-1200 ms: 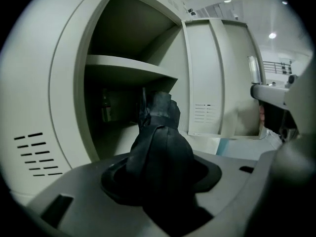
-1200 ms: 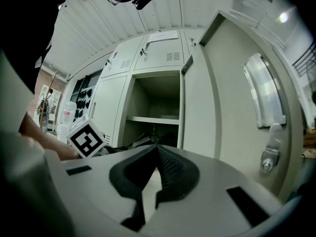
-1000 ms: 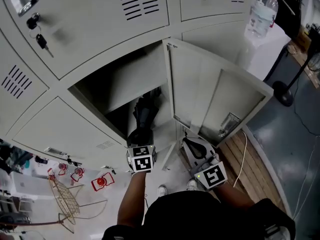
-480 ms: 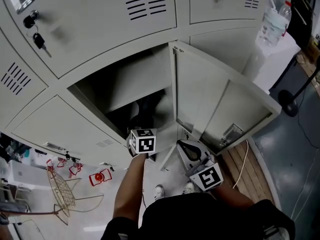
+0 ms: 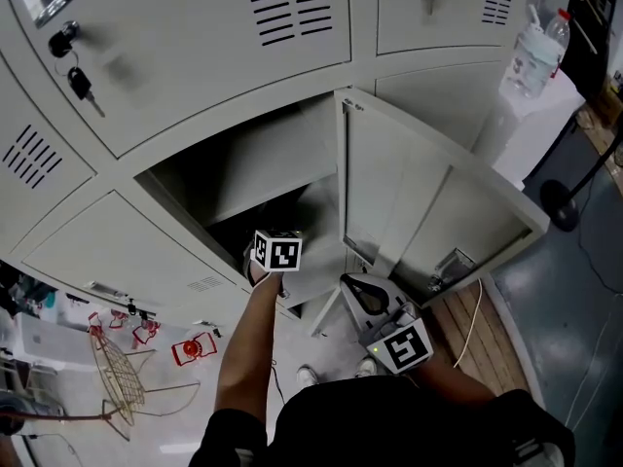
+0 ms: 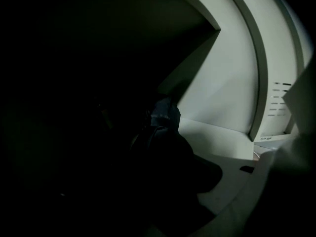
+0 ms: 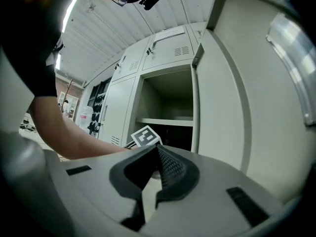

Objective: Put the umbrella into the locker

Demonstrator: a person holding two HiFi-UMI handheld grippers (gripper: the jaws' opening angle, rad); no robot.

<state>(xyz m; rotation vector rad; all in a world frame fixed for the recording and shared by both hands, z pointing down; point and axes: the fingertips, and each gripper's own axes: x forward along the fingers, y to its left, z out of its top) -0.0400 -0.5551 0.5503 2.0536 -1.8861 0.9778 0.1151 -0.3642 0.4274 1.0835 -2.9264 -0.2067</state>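
Nearest the head cam: person's dark top, w/ both forearms reaching fwd.

R gripper (image 5: 352, 283) hangs low, just in front of the locker's bottom edge, below the open door (image 5: 419, 193). Its own view shows the black pads meeting at the tips w/ nothing between them, so it's closed and empty. It touches nothing.

L forearm (image 5: 243, 348) stretches up and ahead of it. L gripper (image 5: 275, 251) sits at the mouth of the open compartment, marker cube at the front lip, jaws inside. From the R gripper view the cube shows just beside the compartment's lower edge.

L gripper view is v. dark. The umbrella (image 6: 165, 115), a black folded bundle w/ a bluish bit of fabric at its end, rises straight out of the jaw area, and the jaws look clamped on it. It's inside the locker (image 5: 243, 163), in the lower part under the shelf (image 7: 168, 121), pointing toward the back wall. Can't tell if it touches the compartment floor.

Door is swung out to the R, hinge side beside the compartment.

Farther off: keys (image 5: 80, 84) hang from a lock on a closed door upper L, water bottles (image 5: 535, 47) stand on a white surface upper R, and a wire rack (image 5: 117, 377) lies on the floor lower L.
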